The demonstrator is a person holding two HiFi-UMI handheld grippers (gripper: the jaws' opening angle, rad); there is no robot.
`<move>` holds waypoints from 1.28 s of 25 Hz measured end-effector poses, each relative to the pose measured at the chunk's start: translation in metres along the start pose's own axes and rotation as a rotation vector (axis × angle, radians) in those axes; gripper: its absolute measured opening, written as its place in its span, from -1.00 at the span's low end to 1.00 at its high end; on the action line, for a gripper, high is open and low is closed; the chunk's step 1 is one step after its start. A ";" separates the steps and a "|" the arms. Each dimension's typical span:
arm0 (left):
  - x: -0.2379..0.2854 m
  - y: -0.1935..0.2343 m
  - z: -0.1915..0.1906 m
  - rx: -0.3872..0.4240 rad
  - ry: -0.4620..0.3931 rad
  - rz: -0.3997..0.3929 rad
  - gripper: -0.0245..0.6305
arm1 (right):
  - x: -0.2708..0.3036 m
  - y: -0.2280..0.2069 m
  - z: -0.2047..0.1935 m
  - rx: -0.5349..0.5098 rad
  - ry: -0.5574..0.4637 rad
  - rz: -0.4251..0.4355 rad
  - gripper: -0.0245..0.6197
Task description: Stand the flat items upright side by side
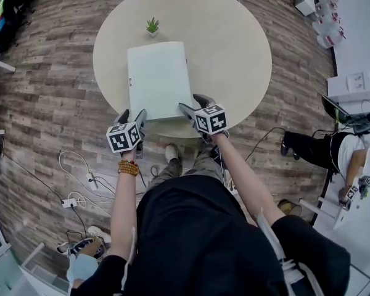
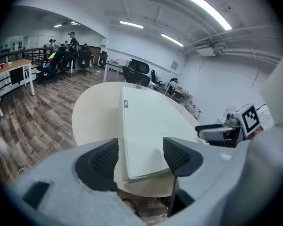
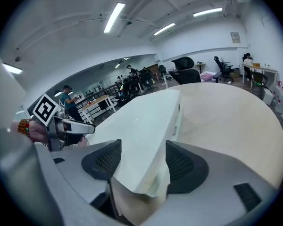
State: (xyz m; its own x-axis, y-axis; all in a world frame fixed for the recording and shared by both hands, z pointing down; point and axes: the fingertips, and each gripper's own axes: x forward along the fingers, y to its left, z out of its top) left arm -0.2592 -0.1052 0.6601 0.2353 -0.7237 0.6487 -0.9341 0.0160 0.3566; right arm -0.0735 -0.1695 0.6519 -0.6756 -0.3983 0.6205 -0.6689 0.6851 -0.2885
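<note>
A pale green-white stack of flat items lies flat on the round beige table, its near edge close to the table's front rim. My left gripper hovers at the stack's near left corner, jaws open. In the left gripper view that corner of the stack shows between the pads without touching them. My right gripper stands at the near right corner, also open. In the right gripper view the layered corner of the stack sits between its jaws with a gap on each side.
A small potted plant stands at the table's far side, just beyond the stack. Cables and a power strip lie on the wood floor at the left. A seated person and a white desk are at the right.
</note>
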 end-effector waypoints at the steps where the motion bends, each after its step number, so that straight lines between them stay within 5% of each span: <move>1: -0.002 0.001 0.004 0.000 -0.011 0.003 0.00 | -0.002 0.000 0.003 -0.009 -0.007 -0.004 -0.02; 32: -0.100 -0.112 0.164 0.244 -0.448 -0.079 -0.03 | -0.107 0.075 0.167 -0.179 -0.449 -0.039 -0.04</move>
State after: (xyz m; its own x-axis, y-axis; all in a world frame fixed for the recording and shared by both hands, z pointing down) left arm -0.2224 -0.1474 0.4450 0.2200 -0.9414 0.2556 -0.9660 -0.1739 0.1912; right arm -0.1028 -0.1775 0.4417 -0.7445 -0.6226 0.2410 -0.6591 0.7430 -0.1168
